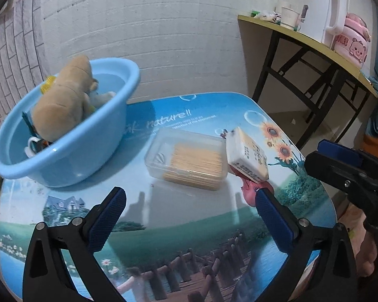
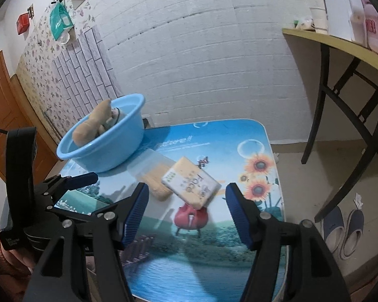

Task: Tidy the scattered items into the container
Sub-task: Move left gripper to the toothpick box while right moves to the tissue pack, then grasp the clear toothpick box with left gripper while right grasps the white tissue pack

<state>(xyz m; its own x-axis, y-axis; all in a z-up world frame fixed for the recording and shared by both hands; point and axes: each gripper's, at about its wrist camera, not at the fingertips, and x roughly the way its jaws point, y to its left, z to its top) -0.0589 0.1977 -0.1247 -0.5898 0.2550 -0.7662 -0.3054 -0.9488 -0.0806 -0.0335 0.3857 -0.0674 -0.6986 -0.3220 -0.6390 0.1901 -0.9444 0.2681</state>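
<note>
The left gripper (image 1: pixel 190 216) hangs over the table (image 1: pixel 189 226) with its jaws spread wide and nothing between them. Ahead of its fingertips lies the clear toothpick box (image 1: pixel 186 159); just beyond the right-hand finger, the tissue pack (image 1: pixel 247 156) leans tilted against that box. Further off past the left-hand finger sits the blue basin (image 1: pixel 70 151), holding a plush toy (image 1: pixel 63 100). The right gripper (image 2: pixel 186 206) is parted too and empty, the tissue pack (image 2: pixel 190 185) just ahead between its fingertips, untouched.
</note>
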